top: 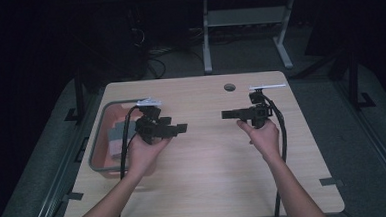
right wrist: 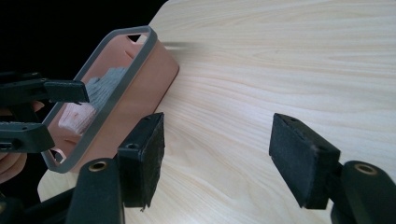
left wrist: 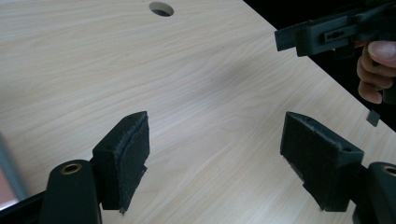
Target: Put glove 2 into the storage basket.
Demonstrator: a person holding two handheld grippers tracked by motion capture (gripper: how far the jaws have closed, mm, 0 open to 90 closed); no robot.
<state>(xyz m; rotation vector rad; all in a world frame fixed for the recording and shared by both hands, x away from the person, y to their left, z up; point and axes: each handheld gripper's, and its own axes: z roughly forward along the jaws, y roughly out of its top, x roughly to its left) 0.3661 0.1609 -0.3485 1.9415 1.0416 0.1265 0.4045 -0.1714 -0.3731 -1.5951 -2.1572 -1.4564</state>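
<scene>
The pink bin [top: 99, 152] with a grey rim sits at the left edge of the table [top: 209, 177], just beside the left gripper [top: 179, 128]. From the high view it is a rounded rectangle whose long axis runs from the person's side toward the far side. Its contents there are dim patches. The right gripper view looks into the bin [right wrist: 154, 70] from the side and shows grey cloth [right wrist: 105, 81] and a pale pinkish cloth [right wrist: 77, 116] lying inside.

The 2 grippers point at each other across bare wood, well apart. The left gripper [left wrist: 215, 154] stands wide with nothing between its pads, and so does the right gripper [right wrist: 217, 154]. The left gripper view alone shows the round hole [left wrist: 161, 8] in the tabletop up close and the right gripper [left wrist: 322, 35] with fingers [left wrist: 373, 70] behind it.
</scene>
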